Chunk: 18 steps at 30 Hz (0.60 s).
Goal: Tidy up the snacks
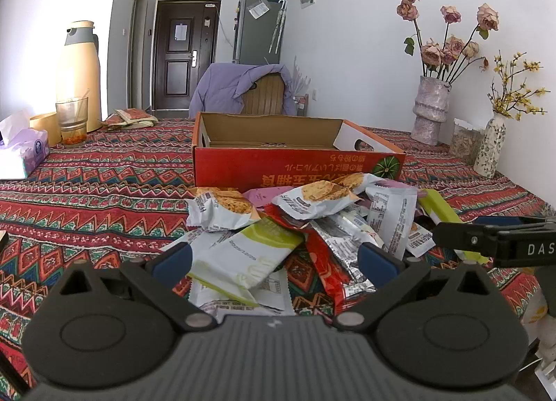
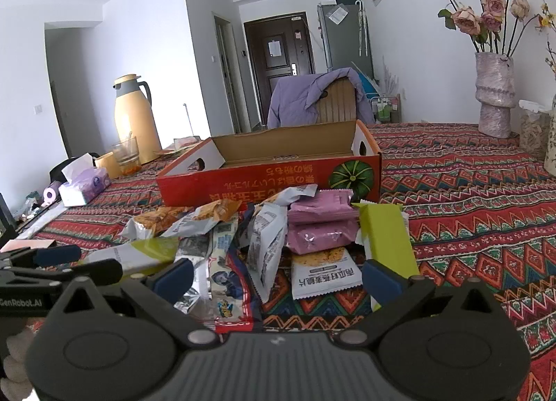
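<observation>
On the patterned counter [image 1: 87, 199], before an open red cardboard box [image 1: 295, 166], we see heaped snack packets [image 1: 302, 223]. Both jaws gape empty; sorting has barely begun, so next we grip one packet.

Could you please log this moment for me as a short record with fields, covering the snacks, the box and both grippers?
snacks: loose pile of packets on the patterned tablecloth
box: open red cardboard box behind the pile, no snacks visible inside
left gripper: open, low over the pile, holding nothing
right gripper: open, low over the pile, holding nothing
</observation>
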Motion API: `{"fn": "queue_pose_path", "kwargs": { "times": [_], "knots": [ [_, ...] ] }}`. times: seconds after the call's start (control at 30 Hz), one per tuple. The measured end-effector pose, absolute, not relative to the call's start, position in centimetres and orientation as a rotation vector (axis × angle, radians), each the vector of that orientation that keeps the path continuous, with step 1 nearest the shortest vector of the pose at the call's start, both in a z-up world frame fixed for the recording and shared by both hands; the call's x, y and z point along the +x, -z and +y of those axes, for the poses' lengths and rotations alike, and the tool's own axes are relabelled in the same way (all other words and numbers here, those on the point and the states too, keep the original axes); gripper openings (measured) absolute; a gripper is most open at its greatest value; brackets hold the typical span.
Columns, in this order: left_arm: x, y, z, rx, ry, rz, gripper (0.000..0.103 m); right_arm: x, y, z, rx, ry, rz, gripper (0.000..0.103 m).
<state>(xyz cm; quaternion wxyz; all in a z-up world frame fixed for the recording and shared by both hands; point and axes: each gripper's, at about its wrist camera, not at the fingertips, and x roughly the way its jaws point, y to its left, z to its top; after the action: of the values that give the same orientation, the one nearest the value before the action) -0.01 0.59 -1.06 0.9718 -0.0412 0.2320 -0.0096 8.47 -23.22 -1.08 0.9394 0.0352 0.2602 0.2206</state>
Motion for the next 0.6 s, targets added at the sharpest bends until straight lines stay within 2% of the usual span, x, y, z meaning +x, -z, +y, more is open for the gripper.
{"fn": "queue_pose_path", "kwargs": {
  "times": [0.6],
  "knots": [
    [-0.05,1.02,0.88,-0.085,0.021,0.466,0.103,8.42,1.06,-23.17,0.070,-0.453,0.529,0.103]
  ]
}}
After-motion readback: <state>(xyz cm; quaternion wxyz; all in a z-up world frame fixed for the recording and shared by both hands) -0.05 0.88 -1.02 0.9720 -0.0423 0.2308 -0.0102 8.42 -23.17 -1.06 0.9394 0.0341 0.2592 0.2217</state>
